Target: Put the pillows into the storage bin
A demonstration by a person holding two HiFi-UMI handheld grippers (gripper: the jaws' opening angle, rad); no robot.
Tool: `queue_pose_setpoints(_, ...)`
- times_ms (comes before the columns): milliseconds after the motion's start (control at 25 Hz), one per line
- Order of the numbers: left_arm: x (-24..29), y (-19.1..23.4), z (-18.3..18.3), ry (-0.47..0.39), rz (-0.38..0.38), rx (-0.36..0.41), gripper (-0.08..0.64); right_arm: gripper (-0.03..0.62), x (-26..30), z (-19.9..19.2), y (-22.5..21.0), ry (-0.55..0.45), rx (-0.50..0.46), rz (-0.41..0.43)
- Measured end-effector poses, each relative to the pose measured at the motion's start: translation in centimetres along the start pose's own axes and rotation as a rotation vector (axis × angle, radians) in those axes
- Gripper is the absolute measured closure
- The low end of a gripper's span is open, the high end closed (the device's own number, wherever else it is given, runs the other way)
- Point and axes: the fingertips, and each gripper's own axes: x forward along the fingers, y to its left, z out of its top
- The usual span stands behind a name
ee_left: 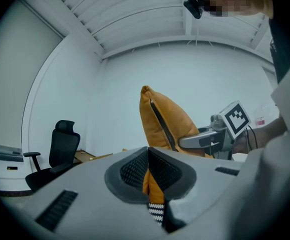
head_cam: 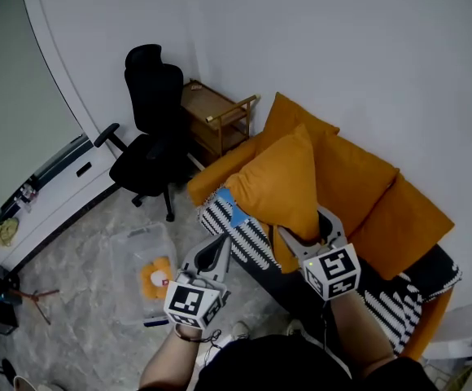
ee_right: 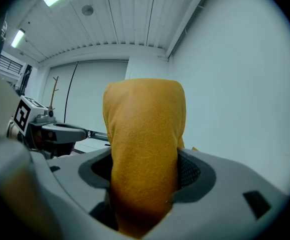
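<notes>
Right now my right claw (head_cam: 308, 225) is clamped around a thick bunch of the orange pillow (head_cam: 286, 182), with the pads sunk into the fabric on both sides. My left claw (head_cam: 220, 241) is pinched together on what looks like a thin fold at the pillow's lower corner, just above the striped throw (head_cam: 244, 233). The pillow stands upright between the two claws and seems to be lifted off the sofa (head_cam: 382, 210), in front of the other orange cushions.

The storage bin (head_cam: 134, 243) sits on the floor down to my left, well apart from the pillow. Another pillow (head_cam: 155, 279) already lies in it.

To do this carry well, I would let the right claw bear the weight, since its bite is deep. The left pinch is shallow and, I judge, the one likely to slip, so it should only steer.

A bit of striped fabric shows right under my left pads. I cannot tell whether it is caught in them. If the throw starts to trail along as I swing away from the sofa, I should stop and free it.

The bin looks narrow next to this pillow and is partly filled. I would bring the pillow down edge first beside the one inside, staying clear of the office chair (head_cam: 150, 129) near the bin. I should open both claws only once the pillow rests below the rim.
</notes>
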Motion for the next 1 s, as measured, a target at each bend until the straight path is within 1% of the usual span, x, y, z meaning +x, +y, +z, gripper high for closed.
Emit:
queue_pose_setpoints(120, -0.8, 1.4, -0.1, 0.017, 0.001, -0.006, 0.554, 0.268, 1.1, 0.2, 1.3, 0.010, 0.001, 0.009)
queue_pose_setpoints(280, -1.8, 3.1, -0.2, 0.017, 0.003, -0.006, 0.554, 0.268, 2.5, 0.4, 2.9, 0.015, 0.004, 0.018)
queue_pose_setpoints(480, -4.4, 5.6, -1.1, 0.030, 0.039, -0.014, 0.554, 0.268, 4.7, -0.1, 6.1, 0.024, 0.015, 0.067)
queue_pose_setpoints(600, -5.9, 7.0, -1.6, 0.042, 0.094, -0.030, 0.554, 0.268, 6.4, -0.3, 8.1, 0.034, 0.012, 0.131)
queue_pose_setpoints(720, -7.3, 8.1, -2.0, 0.054, 0.166, -0.042, 0.554, 0.267, 8.1, -0.2, 10.0, 0.038, 0.002, 0.211)
queue_pose_setpoints(880, -9.5, 8.7, -2.6, 0.129, 0.270, -0.051, 0.554, 0.267, 10.1, 0.0, 12.1, 0.027, -0.002, 0.319)
queue_pose_setpoints(920, -10.0, 8.7, -2.8, 0.133, 0.296, -0.048, 0.554, 0.267, 10.5, -0.1, 12.5, 0.026, 0.001, 0.346)
queue_pose_setpoints(1000, -11.0, 9.0, -2.8, 0.114, 0.356, -0.045, 0.554, 0.267, 11.3, -0.2, 13.3, 0.022, 0.010, 0.398)
